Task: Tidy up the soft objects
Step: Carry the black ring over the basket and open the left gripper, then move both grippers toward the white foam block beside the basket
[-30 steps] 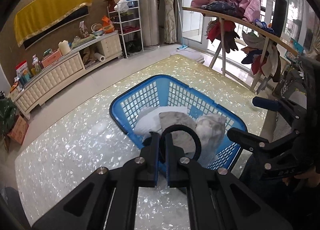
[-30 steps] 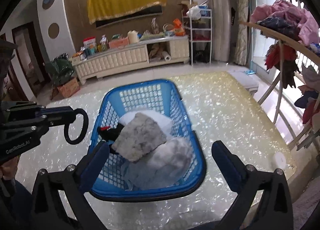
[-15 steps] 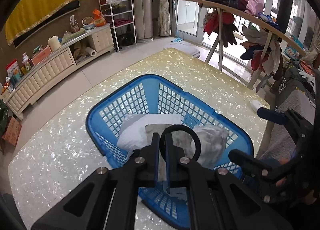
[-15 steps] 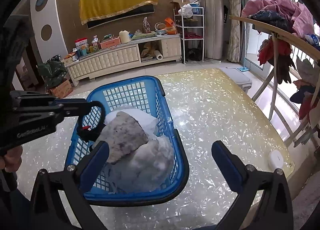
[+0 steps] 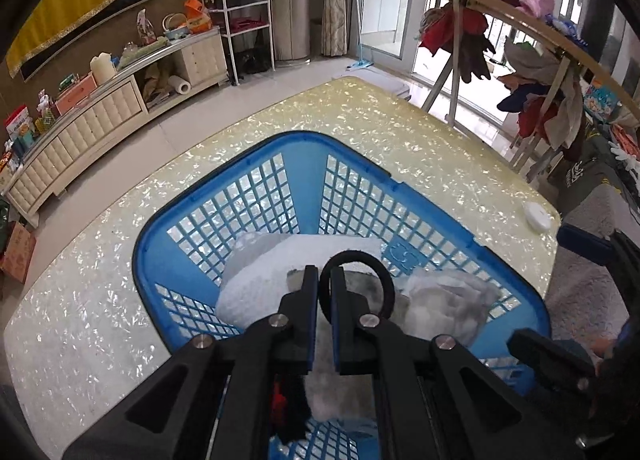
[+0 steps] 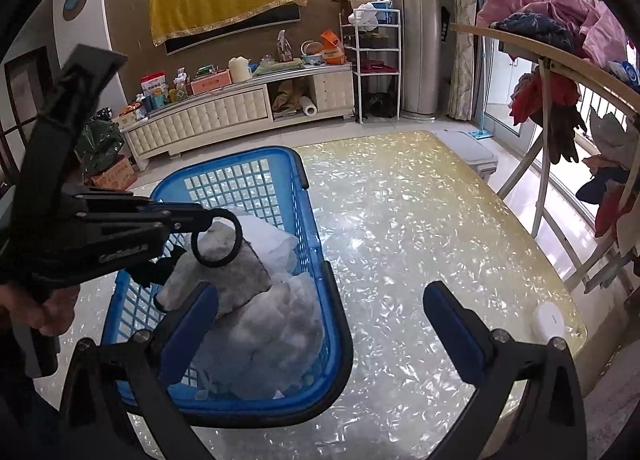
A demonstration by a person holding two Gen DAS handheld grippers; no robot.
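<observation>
A blue plastic laundry basket [image 6: 316,348] with lattice walls stands on the pearly, shell-patterned worktop [image 6: 420,227], and the soft things lie inside it: a white folded towel [image 5: 280,280] toward the far wall, a mottled grey pillow-like pad [image 6: 236,276] tilted on top of the pile, and a crumpled pale grey-white cloth [image 6: 276,340] toward the near end. A small dark item with a bit of red [image 5: 288,408] sits low in the basket under the left tool, too hidden to identify. The left gripper [image 5: 325,292] hangs over the basket with its jaws together, clamped on a black hair tie [image 6: 218,238] whose loop sticks out beyond the tips, above the grey pad. A hand [image 6: 44,308] grips that tool's handle at the left edge of the right wrist view. The right gripper [image 6: 320,312] is held above the basket's near right corner with its blue-padded jaws wide apart and nothing between them. A small white round device [image 6: 548,320] rests on the worktop near its right edge, well apart from the basket. Beside the worktop, a drying rack [image 6: 560,71] carries heaped clothes.
</observation>
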